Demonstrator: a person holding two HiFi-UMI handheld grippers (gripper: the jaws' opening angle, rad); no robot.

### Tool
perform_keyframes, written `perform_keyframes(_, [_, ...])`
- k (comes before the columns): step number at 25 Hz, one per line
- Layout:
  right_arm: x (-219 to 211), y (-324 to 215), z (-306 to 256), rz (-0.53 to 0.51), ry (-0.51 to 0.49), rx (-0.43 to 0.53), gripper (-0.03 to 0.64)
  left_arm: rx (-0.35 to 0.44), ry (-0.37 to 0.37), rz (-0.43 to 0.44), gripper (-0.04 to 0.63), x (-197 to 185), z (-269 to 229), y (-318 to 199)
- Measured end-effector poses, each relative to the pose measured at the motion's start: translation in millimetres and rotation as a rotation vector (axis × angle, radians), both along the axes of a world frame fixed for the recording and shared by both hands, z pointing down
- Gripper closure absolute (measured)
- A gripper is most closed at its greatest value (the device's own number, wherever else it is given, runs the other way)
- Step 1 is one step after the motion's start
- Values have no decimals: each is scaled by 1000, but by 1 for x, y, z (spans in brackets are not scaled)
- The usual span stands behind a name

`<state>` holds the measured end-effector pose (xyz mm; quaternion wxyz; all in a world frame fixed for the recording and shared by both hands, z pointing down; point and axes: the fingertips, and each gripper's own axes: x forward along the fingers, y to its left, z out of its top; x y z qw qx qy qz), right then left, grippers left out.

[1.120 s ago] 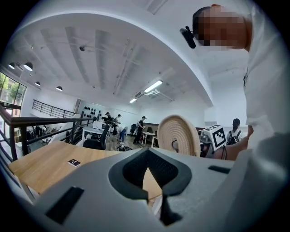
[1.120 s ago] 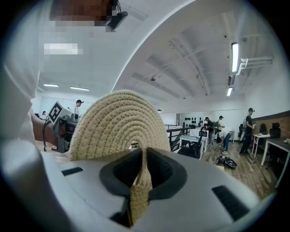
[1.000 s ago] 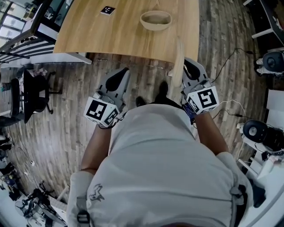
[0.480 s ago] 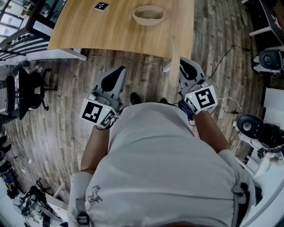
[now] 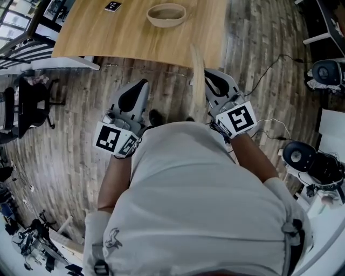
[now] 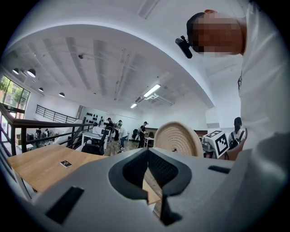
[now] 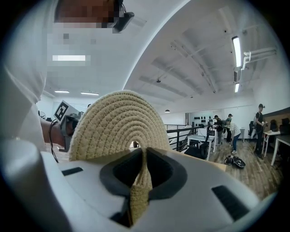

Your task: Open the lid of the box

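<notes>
The round woven lid (image 5: 197, 67) stands on edge in the head view, pinched by my right gripper (image 5: 208, 80) over the floor in front of the table. From the right gripper view the lid (image 7: 118, 121) fills the middle, its rim squeezed between the jaws of the right gripper (image 7: 142, 177). The open woven box (image 5: 166, 14) sits on the wooden table (image 5: 108, 38) at the top. My left gripper (image 5: 139, 89) is held left of the lid, shut and empty. In the left gripper view the left gripper (image 6: 152, 168) has its jaws together, with the lid (image 6: 176, 139) beyond it.
A small black marker card (image 5: 112, 6) lies on the table beside the box. A black office chair (image 5: 27, 105) stands at the left on the plank floor. Cables and round black devices (image 5: 302, 156) lie at the right. A railing (image 6: 41, 129) and several people show far off.
Both grippers have drawn back from the table, the lid still in the right one. The table and box have slid up and left in the head view.
</notes>
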<state>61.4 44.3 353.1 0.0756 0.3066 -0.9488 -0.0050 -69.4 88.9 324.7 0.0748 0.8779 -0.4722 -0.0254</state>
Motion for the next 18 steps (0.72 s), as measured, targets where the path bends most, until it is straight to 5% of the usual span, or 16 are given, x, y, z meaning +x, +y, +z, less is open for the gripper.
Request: perform_keyframes(18, [76,53,-1,-66,-23,23,577,6,-30,-63,589,84,5,44])
